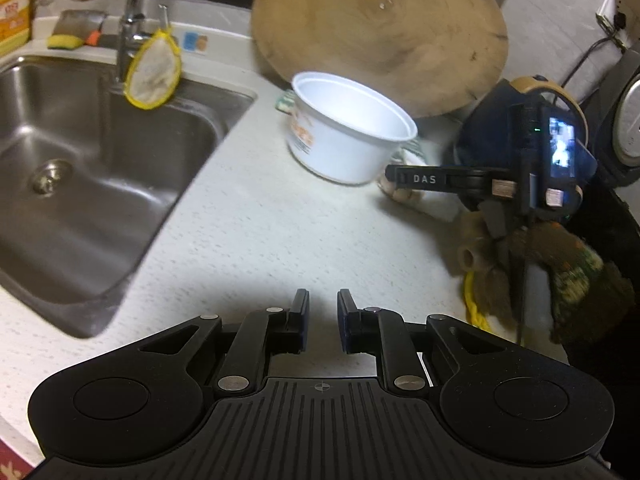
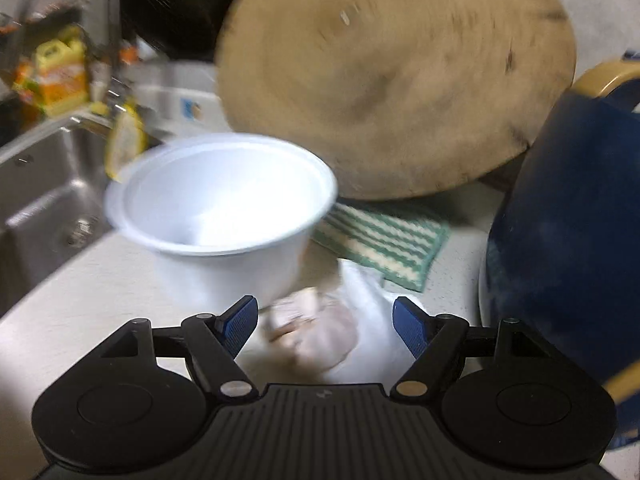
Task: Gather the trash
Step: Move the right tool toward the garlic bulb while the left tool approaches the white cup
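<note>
The left gripper (image 1: 323,320) is seen in its own wrist view with the jaws drawn close but a narrow gap left between them, and nothing is held; it hangs over bare countertop (image 1: 248,232). Ahead of it and slightly to the right one white disposable bowl (image 1: 348,136) is stood upright, with one round wooden board (image 1: 380,36) leaned behind it; one sink (image 1: 92,160) is set ahead to the left. Well to the right the other tool is seen side-on, reaching toward a pale crumpled scrap (image 1: 404,194) beside the bowl. In the right wrist view, which is badly blurred, the right gripper (image 2: 325,322) is seen spread wide and empty, with the crumpled scrap (image 2: 316,328) lying between and just ahead of its fingers. The bowl (image 2: 224,208) is found ahead to the left, one striped cloth (image 2: 384,240) ahead, and one dark blue vessel (image 2: 568,232) close on the right. The step in hand is judged to be the approach to the scrap; next, the jaws would need to be lowered around it and closed without the bowl being knocked.
</note>
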The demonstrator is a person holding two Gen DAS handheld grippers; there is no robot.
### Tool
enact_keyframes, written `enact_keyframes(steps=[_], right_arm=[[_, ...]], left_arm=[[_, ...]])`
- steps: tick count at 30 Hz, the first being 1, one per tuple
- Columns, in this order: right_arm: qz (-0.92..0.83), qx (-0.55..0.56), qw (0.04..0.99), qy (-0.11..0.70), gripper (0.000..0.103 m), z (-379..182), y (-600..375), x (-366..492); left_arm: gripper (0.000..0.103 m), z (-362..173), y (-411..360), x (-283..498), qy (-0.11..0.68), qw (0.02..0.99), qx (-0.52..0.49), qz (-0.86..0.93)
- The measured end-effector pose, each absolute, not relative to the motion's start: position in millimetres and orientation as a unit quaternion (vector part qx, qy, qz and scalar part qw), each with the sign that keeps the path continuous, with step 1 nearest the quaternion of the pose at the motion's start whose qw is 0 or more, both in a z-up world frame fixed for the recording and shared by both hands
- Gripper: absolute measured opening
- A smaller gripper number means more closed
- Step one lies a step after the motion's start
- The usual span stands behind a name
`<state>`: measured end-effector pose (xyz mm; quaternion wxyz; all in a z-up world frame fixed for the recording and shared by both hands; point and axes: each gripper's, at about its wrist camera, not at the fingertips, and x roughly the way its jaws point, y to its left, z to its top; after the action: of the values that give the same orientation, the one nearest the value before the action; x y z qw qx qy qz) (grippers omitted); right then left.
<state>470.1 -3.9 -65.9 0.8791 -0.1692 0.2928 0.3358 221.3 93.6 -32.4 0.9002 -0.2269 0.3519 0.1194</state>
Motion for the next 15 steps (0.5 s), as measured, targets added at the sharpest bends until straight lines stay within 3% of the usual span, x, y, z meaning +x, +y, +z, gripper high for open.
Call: enact_keyframes(steps=[5, 6, 7, 8, 15], right_arm=[[0.354, -0.085, 0.852, 0.376, 0.078, -76.2, -15.2, 492.9], [0.355, -0.079, 0.853, 0.375, 0.073, -76.3, -18.8, 490.8], [0.357, -0.081, 0.851, 0.377, 0.061, -75.4, -21.6, 487.1], [0.363, -0.081, 0.847, 0.380, 0.058, -74.4, -24.6, 483.2], [0.403, -0.072, 0.817, 0.405, 0.057, -73.3, -63.0, 430.9]], left_arm=[[0.018, -29.5, 95.7, 216.8, 0.351, 0.900, -0.227, 0.125], [0.018, -29.5, 95.5, 216.6, 0.351, 0.900, -0.226, 0.124], [0.018, -29.5, 95.1, 216.7, 0.352, 0.900, -0.226, 0.122], [0.018, -29.8, 94.3, 216.4, 0.352, 0.901, -0.224, 0.119], [0.018, -31.3, 85.5, 220.7, 0.363, 0.903, -0.212, 0.094]])
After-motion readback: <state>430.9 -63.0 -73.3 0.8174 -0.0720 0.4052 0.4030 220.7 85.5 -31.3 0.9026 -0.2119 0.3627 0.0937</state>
